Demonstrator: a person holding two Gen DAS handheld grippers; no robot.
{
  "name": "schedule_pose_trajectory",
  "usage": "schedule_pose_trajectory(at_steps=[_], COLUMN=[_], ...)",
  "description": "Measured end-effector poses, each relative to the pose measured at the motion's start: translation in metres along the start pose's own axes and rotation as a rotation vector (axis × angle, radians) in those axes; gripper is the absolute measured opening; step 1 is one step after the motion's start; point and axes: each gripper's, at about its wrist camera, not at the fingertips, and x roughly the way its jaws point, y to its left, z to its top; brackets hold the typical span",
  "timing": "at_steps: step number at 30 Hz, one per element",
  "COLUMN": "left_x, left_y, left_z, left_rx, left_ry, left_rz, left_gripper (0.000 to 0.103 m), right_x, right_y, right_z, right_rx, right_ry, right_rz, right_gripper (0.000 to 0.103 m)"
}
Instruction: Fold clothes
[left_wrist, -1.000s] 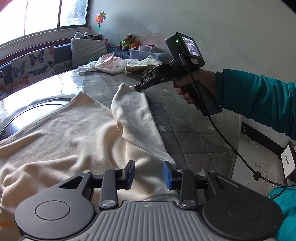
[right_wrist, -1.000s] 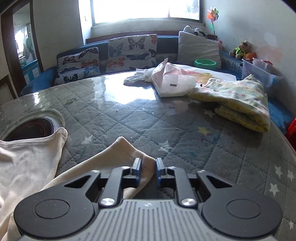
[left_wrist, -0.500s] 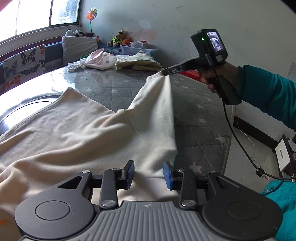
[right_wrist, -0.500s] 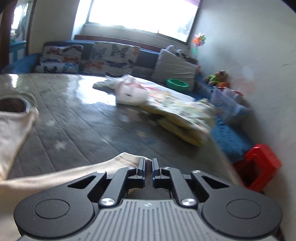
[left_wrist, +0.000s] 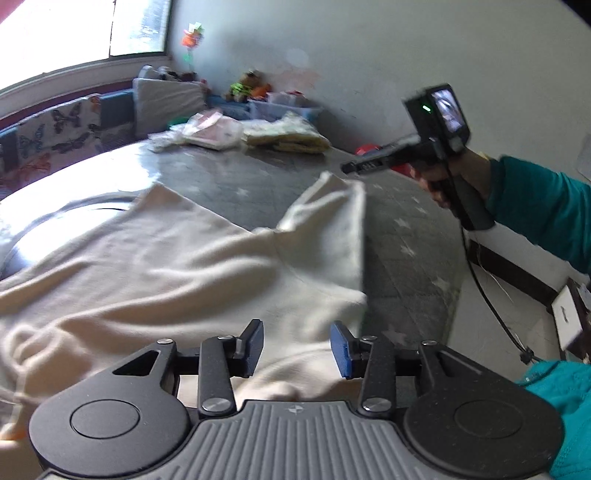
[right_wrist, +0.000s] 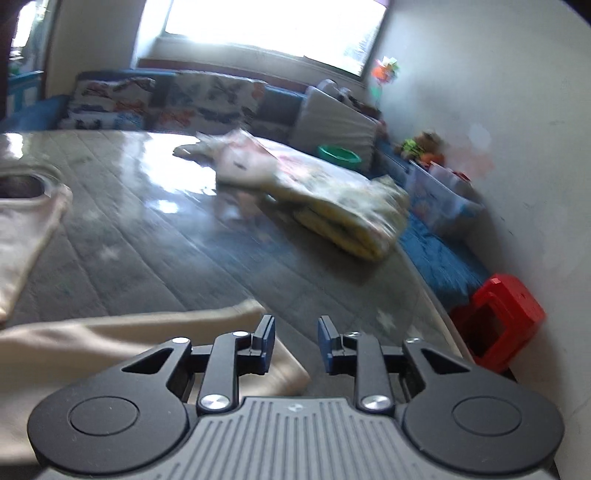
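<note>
My right gripper opening, nothing between jaws; cream garment sleeve just below-left. Left gripper opening over hem, empty. Spreading step; next I regrip for fold.

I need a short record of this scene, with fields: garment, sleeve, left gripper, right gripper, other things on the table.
garment: cream shirt, spread on the table
sleeve: stretched out, lying free
left gripper: jaws opening, above the shirt, nothing between them
right gripper: jaws opening, sleeve released, beside it
other things: yellow folded cloth, white bag
</note>
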Motion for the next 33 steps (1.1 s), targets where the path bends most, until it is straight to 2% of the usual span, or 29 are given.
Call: schedule_pose_trajectory(at_steps=[3,9,12,16,18,20,30,33], left_x=[-0.011,-0.022,-0.021,-0.014,-0.008,-0.003,0.019,0.022], left_y=[0.029,0.104,0.139,0.181,0.196,0.206,0.239,0.239], left_z=[0.009,0.025,0.030,0.031,0.031,0.031,0.033,0.033], left_rx=[-0.063,-0.222,-0.288,-0.360,-0.384,-0.395,-0.424,-0.407], left_ry=[-0.020,-0.019,-0.014,0.008,0.020,0.031,0.072,0.071], left_rz=[0.126,0.397,0.482,0.553,0.565,0.573,0.579,0.561], left_gripper=[0.047,0.048,0.049,0.050,0.050,0.050,0.050,0.048], right_x=[-0.001,0.003,0.007,0.017,0.023,0.030,0.072,0.082], right_y=[0.014,0.049,0.065,0.093,0.104,0.117,0.160,0.164], right_z=[0.014,0.046,0.059,0.078,0.084,0.089,0.106,0.107], right_rx=[-0.012,-0.018,-0.026,-0.053,-0.065,-0.074,-0.088,-0.068], right_ry=[-0.019,-0.026,-0.025,-0.024,-0.020,-0.012,0.050,0.071], right_rz=[0.075,0.255,0.316,0.386,0.410,0.438,0.507,0.522], right_gripper=[0.037,0.038,0.039,0.044,0.045,0.052,0.051,0.044])
